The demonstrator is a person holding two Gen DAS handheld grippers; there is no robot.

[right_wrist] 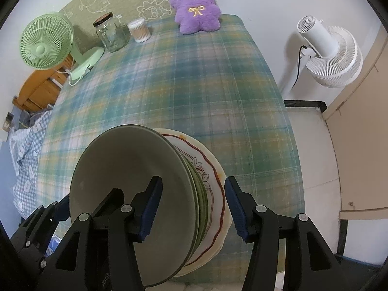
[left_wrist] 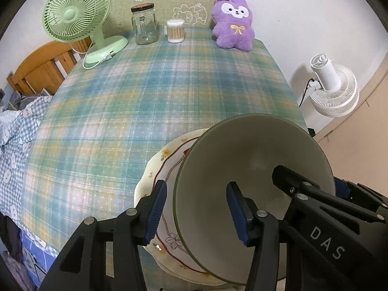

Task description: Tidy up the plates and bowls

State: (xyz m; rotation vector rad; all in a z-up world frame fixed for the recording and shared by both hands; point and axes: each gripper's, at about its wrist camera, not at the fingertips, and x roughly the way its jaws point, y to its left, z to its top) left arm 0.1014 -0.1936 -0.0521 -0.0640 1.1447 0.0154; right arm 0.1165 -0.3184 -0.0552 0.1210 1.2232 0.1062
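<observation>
— While both grippers crowd the near edge of the bench [left_wrist: 150, 101], where's the crockery, Tom?

— Right at that near edge, Sue. A grey-green bowl [left_wrist: 252, 160] sits on a stack of plates, the cream floral plate [left_wrist: 155, 167] showing underneath it with its red wavy line.

— And the left gripper [left_wrist: 197, 212]?

— Jaws spread wide, straddling the bowl's left rim: one blue pad outside over the plate, the other inside the bowl. Nothing squeezed between them.

— From the right wrist view?

— Same story mirrored. The right gripper [right_wrist: 193, 208] has its jaws parted across the bowl's [right_wrist: 126, 184] right rim, left pad within the bowl, right pad out beyond the edge of the stack. Green plates [right_wrist: 202, 201] are sandwiched between the bowl and the floral plate [right_wrist: 213, 169].

— Touching the rim?

— Can't tell from either view.

— Back of the bench?

— Green desk fan [left_wrist: 75, 14], glass jar [left_wrist: 144, 24], tub of cotton swabs [left_wrist: 175, 31], purple plush bunny [left_wrist: 232, 24], all well apart from the stack. White floor fan [right_wrist: 327, 53] stands off to the right.
</observation>
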